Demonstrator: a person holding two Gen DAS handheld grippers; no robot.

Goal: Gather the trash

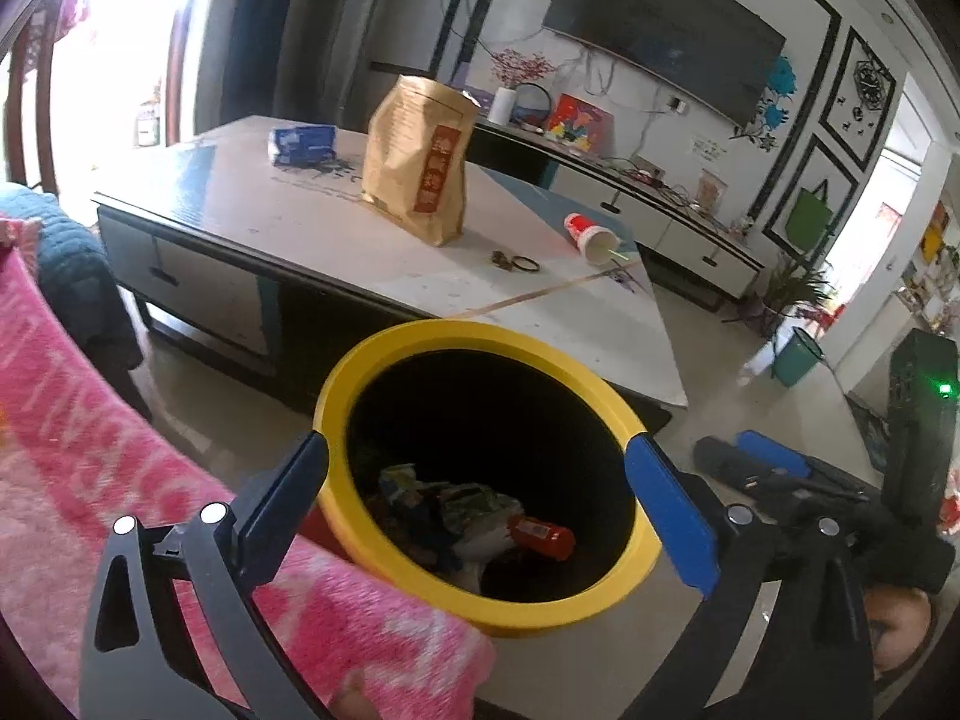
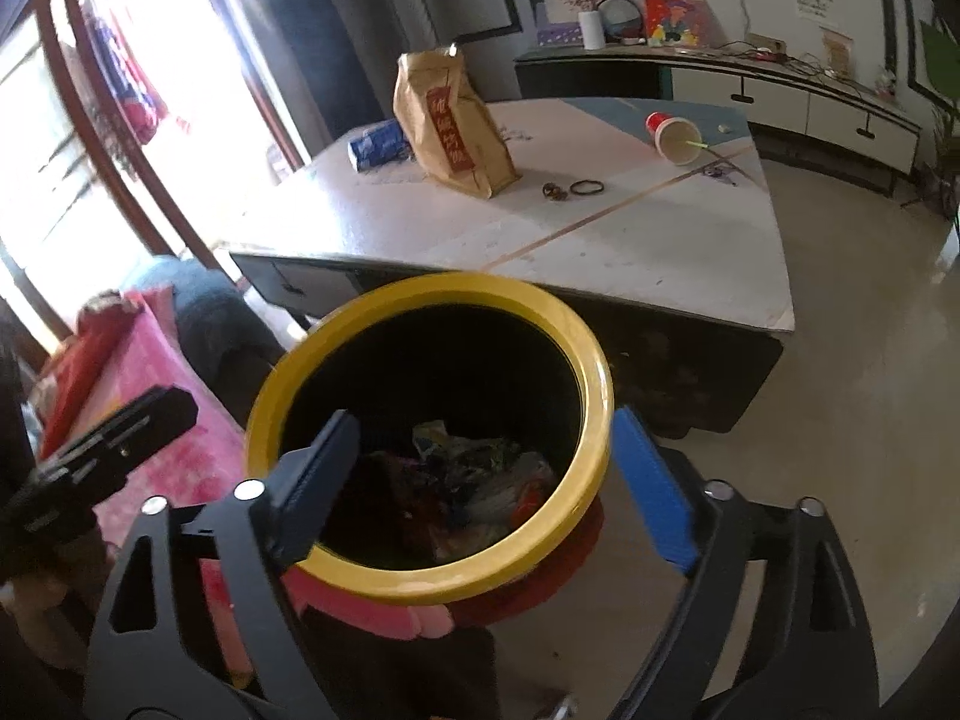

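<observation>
A yellow-rimmed trash bin stands on the floor before the coffee table, with wrappers and a red packet inside; it also shows in the right wrist view. My left gripper is open and empty above the bin's mouth. My right gripper is open and empty over the bin too. On the table stand a brown paper bag, a blue packet and a tipped red paper cup with a green straw. They also show in the right wrist view: bag, packet, cup.
A pink blanket on a sofa lies left of the bin. A hair tie and a small dark object lie on the table. A TV cabinet stands behind. A green bucket sits on the floor at right.
</observation>
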